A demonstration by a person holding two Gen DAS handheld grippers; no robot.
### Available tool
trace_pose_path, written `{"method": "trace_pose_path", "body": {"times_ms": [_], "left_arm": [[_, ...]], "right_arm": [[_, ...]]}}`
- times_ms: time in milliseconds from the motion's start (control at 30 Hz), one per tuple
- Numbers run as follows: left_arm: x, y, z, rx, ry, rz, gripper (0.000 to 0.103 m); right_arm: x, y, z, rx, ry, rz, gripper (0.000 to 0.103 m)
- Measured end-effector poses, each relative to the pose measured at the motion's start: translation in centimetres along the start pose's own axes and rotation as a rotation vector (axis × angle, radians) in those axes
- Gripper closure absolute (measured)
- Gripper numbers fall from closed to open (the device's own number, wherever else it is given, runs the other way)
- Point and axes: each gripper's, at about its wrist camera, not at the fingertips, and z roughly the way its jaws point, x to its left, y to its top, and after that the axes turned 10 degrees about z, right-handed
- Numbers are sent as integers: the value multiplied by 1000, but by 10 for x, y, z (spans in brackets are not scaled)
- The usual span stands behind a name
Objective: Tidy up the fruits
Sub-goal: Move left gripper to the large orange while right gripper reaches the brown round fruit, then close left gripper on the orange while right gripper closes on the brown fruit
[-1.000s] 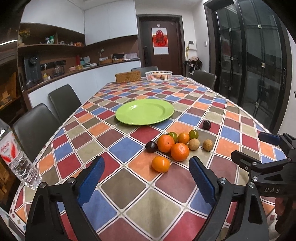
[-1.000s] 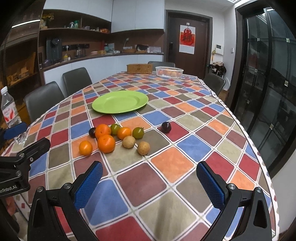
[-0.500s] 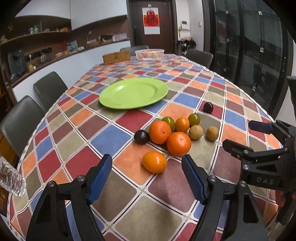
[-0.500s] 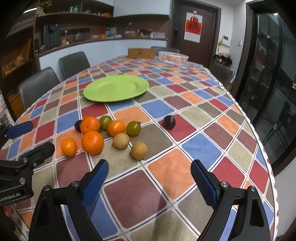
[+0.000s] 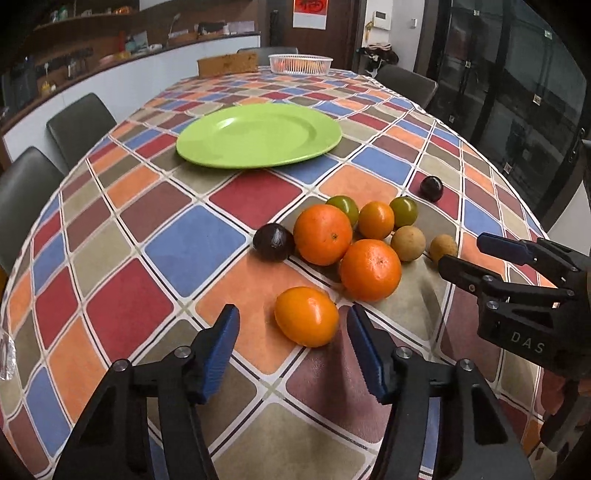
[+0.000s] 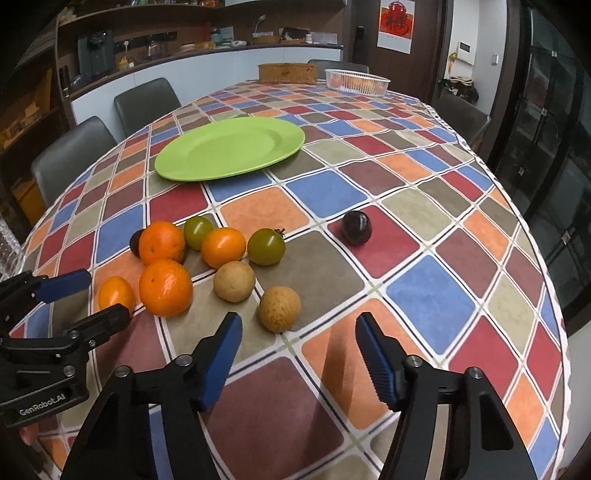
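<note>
Orange fruit (image 5: 306, 316) just ahead of closing left claw (image 5: 291, 339), untouched, tan fruit (image 6: 279, 309) ahead of closing right claw (image 6: 299, 341)

Both my wrist cameras look steeply down, close over the surface (image 5: 229, 236); each shares the fruit cluster (image 6: 207, 258) and green plate (image 5: 258, 134).

The right claw (image 5: 465, 254) bears "DAS", the left claw (image 6: 85, 295) "GenRobot.AI", and the door's red poster (image 6: 397, 18) perhaps shows one Chinese character.
</note>
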Motion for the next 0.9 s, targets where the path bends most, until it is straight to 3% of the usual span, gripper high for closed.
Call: {"method": "trace_pose_path", "body": {"times_ms": [267,433,900], "left_arm": [[5,3,7,25,-51,-43,66],[3,5,6,24,-50,-31,67],[-1,14,-16,-52,-43,19,67]], "right_arm": [[3,7,10,37,38,10,55],[2,7,15,64,47,12,74],[7,9,-5,36,100,12,76]]}}
